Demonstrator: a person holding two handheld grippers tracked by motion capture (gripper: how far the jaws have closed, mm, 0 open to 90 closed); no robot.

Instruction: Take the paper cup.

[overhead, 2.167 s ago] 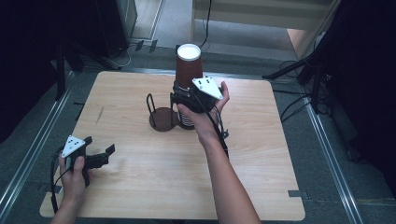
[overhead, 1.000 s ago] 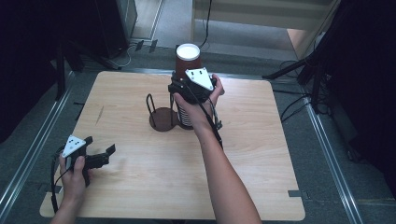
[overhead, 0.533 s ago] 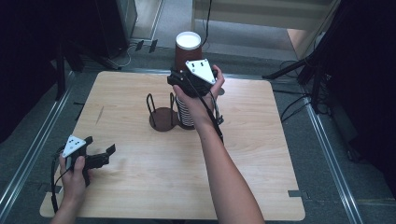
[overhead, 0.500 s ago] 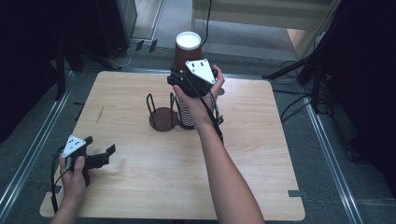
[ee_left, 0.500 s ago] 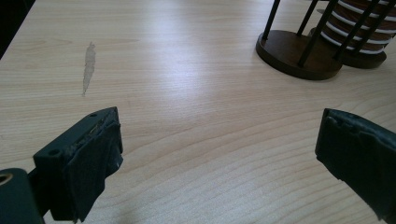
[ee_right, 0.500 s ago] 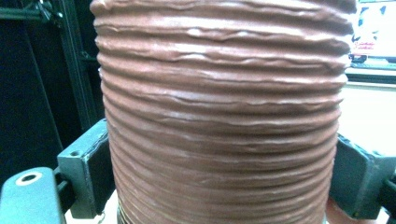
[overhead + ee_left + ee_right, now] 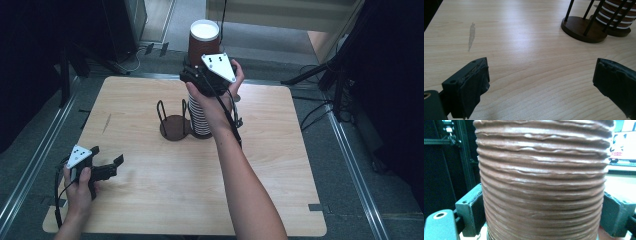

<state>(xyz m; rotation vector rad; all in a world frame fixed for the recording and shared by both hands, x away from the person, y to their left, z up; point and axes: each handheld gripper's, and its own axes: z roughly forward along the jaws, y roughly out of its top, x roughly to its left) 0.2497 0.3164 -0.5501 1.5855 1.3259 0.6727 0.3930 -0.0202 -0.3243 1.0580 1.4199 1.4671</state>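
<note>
A brown ribbed paper cup [image 7: 202, 42] with a white inside is held above a stack of brown-and-white cups [image 7: 199, 117] near the table's far middle. My right gripper [image 7: 201, 76] is shut on the cup's lower part. In the right gripper view the ribbed cup [image 7: 544, 170] stands between both jaws, each pressed against its side. My left gripper [image 7: 107, 167] rests low at the table's front left, open with nothing between its jaws [image 7: 541, 85]. From there the stack [image 7: 620, 18] shows at the far right.
A dark round cup holder [image 7: 174, 125] with upright wire posts stands just left of the stack, also seen as the holder [image 7: 584, 28] ahead of my left gripper. The wooden table [image 7: 150, 200] has a grey smudge [image 7: 471, 35] at its left. Metal rails run along both sides.
My right gripper has risen with the top cup, lifting it up from the stack. The left gripper has stayed still.
</note>
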